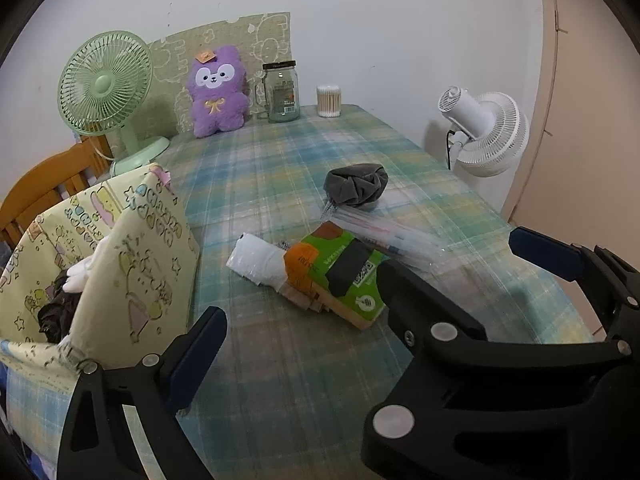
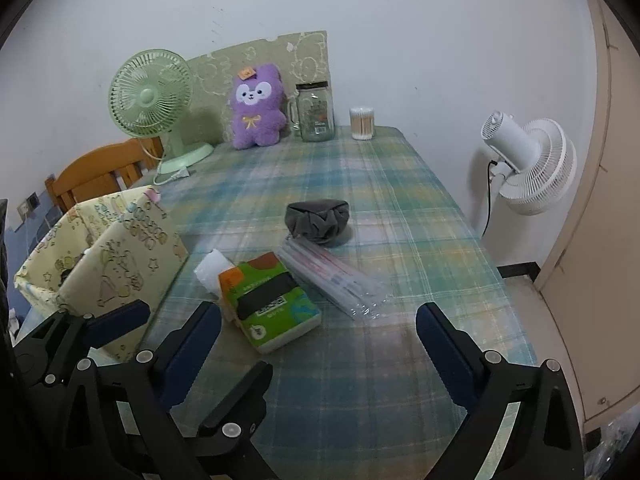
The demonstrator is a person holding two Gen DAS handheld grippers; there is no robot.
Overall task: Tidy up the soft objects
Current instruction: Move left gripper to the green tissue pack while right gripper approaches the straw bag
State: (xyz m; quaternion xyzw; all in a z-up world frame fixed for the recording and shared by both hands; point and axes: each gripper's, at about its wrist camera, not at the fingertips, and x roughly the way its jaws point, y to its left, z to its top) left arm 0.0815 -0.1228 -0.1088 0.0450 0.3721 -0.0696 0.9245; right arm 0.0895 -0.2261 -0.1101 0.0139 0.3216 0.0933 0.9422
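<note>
Both tools are empty and spread wide. Your left gripper (image 2: 116,318) hovers at the near left of the table, beside the fabric bin (image 1: 132,264); your right gripper (image 2: 318,332) hovers over the near edge, its jaws framing the tissue pack (image 2: 268,300).

Bin status: something dark and something white already lie inside it, seen from the left wrist. So sorting looks partly done, as a judgement.

Still out on the plaid tablecloth (image 2: 360,184):
- grey rolled cloth (image 2: 318,220), mid-table, just behind the clear plastic sleeve (image 2: 332,280).
- white rolled cloth (image 1: 256,262), touching the far-left end of the tissue pack.
- purple plush (image 2: 258,114), upright at the back wall beside the glass jar (image 2: 315,112).

Step in hand: choosing the next soft piece; nothing is grasped yet.

Next move, as I judge it: the white roll is nearest the bin, so take it with your left tool. Approach from the bin side, close across the roll's short width, and keep clear of the tissue pack. The grey roll suits your right tool; avoid snagging the sleeve.
</note>
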